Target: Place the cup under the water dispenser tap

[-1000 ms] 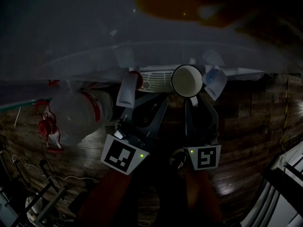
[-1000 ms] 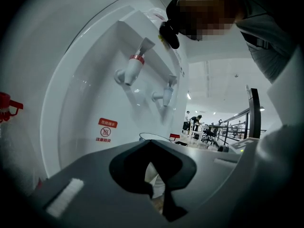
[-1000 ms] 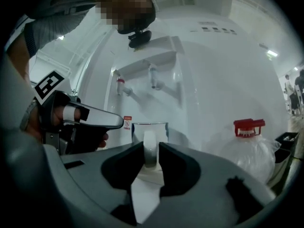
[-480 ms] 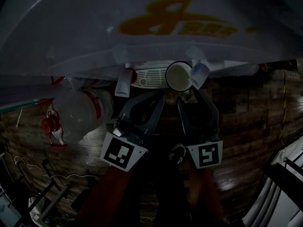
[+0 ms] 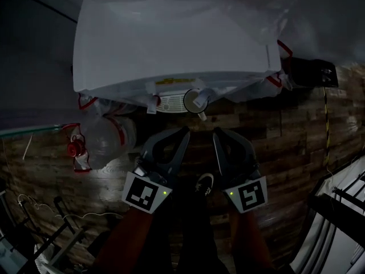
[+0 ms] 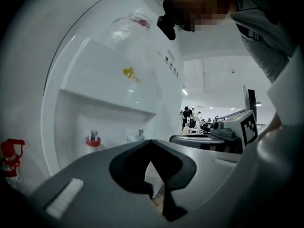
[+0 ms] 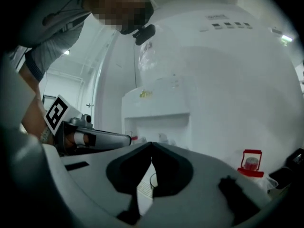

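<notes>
Far left, clear bottle (image 5: pixel 108 138) lies on the wood floor | left gripper (image 5: pixel 183 132) clenched tip to tip, holding nothing, apart from the dispenser (image 5: pixel 171 44) | cup (image 5: pixel 193 100) sits upright on the dispenser's drip tray, at the taps | right gripper (image 5: pixel 217 131) jaws closing, tips just about meeting, nothing between them, apart from the cup

Dispenser (image 5: pixel 171 44): white plastic, smooth, glossy, wrapped in clear crinkled film (image 5: pixel 246 88). Floor (image 5: pixel 302 124): dark wood planks, slight sheen. Cup (image 5: pixel 191 100): white, smooth, glossy. Bottle (image 5: pixel 108 138): clear plastic.
</notes>
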`<state>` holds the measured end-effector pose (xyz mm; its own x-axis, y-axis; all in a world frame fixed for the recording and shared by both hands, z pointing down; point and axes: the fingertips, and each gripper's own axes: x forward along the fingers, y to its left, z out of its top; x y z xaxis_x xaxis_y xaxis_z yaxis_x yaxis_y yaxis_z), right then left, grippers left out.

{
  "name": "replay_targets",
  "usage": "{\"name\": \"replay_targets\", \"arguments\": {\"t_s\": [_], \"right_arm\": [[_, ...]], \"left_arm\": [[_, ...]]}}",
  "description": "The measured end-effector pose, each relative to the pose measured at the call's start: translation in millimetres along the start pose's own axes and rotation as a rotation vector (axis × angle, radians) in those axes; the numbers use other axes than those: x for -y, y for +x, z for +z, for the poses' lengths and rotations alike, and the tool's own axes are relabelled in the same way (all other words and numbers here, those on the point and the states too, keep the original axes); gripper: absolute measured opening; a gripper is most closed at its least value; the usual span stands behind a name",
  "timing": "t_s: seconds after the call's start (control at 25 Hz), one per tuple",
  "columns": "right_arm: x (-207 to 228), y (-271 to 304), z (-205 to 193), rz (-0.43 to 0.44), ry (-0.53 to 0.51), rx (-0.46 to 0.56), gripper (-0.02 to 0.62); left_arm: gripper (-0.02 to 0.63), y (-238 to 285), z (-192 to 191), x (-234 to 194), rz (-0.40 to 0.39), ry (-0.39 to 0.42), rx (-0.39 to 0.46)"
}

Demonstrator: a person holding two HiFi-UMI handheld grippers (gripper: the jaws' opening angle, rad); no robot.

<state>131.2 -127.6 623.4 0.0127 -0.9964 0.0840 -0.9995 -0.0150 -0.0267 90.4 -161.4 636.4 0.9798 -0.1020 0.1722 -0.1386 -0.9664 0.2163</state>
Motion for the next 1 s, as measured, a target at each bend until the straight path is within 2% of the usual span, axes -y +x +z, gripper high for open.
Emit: {"name": "replay_targets", "arguments": {"t_s": [0.2,0.32,0.44,0.6,0.72,0.88,1.0], "right_arm": [[-33,-24,75,0.057,0.037,-0.033,0.014],[-45,-41,125,0.064,0.062,-0.025,0.014],[-51,-59,175,0.076,0.047,-0.005,0.014],[-76,-86,236,0.109,0.037,0.018,0.014],[-98,-96,271,0.159,0.04,0.005,0.014],[-118,-112,311,0.189,0.052,-0.023,0.014],[-128,-119,339,0.193,0.072,-0.014,0.014]], "left_arm": [[0.008,-35,69,36,-0.02,0.022,0.001],[0.008,-58,113,56,-0.047,0.068,0.01],[0.008,-80,153,76,-0.071,0.099,0.011],[0.008,-117,213,113,-0.117,0.092,0.04],[0.008,-138,250,138,-0.163,0.142,0.028],[0.008,-158,290,157,-0.168,0.091,0.048],[0.008,-173,316,166,-0.171,0.087,0.062]]}}
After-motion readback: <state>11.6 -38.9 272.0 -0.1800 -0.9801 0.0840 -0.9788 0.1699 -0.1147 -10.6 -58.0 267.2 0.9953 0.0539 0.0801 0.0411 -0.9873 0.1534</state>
